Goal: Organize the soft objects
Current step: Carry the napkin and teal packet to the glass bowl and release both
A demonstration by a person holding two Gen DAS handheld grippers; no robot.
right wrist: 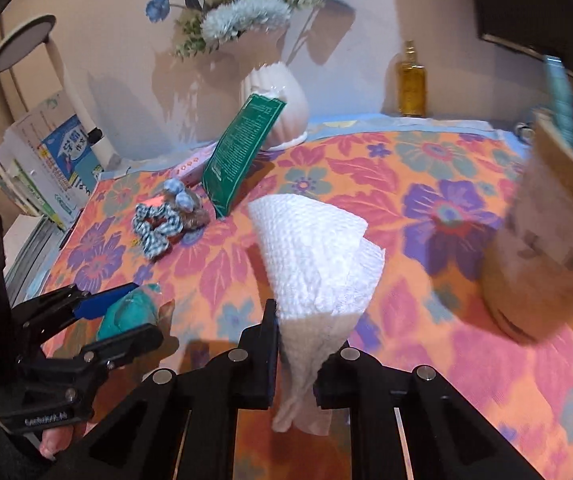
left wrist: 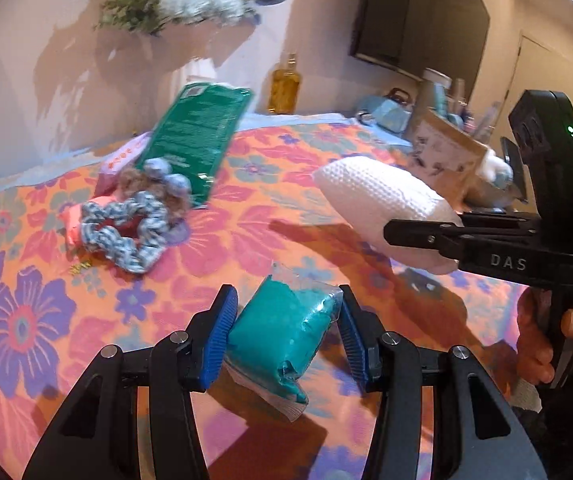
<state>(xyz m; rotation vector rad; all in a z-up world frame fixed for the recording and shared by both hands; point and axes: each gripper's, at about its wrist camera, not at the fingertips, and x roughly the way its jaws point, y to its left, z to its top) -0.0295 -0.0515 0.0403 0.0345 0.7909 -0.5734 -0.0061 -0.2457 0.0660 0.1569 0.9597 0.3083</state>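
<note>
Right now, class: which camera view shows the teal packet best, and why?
The left wrist view: the teal packet fills the middle, wrapper visible, clamped between the left gripper jaws' blue pads. The right wrist view shows only a small teal part at the lower left, mostly hidden by that gripper.

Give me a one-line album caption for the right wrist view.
Right gripper pinches a white paper towel above the floral tablecloth, left gripper beside it holding a teal packet.

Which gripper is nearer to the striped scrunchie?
Left. The left gripper, holding a teal packet, is just in front of the scrunchie; the right gripper, clamping a white towel, is farther across the cloth.
</note>
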